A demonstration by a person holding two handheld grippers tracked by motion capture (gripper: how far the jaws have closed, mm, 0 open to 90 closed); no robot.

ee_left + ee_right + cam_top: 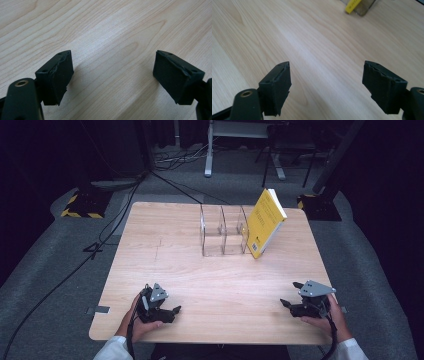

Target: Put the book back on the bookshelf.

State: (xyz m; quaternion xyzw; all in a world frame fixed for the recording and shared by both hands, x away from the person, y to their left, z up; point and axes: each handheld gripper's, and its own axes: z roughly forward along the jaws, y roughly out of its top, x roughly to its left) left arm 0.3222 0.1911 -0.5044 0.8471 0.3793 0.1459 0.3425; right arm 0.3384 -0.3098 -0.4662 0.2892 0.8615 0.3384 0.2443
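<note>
A yellow book (265, 222) stands tilted at the back of the wooden table (220, 280), leaning on the right end of a clear acrylic divider rack (222, 231). My left gripper (162, 299) rests near the front left edge, held by a hand, jaws wide apart with nothing between them. In its own view the left gripper (113, 72) shows bare wood between its pads. My right gripper (289, 293) sits near the front right edge, also open and empty. From the right gripper (327, 80) the book's yellow corner (352, 6) is far ahead.
The rack's compartments look empty. Beyond the table lie grey floor, black cables (100, 235), a yellow-and-black striped stand base (82, 205) at back left and a white desk leg (209, 150).
</note>
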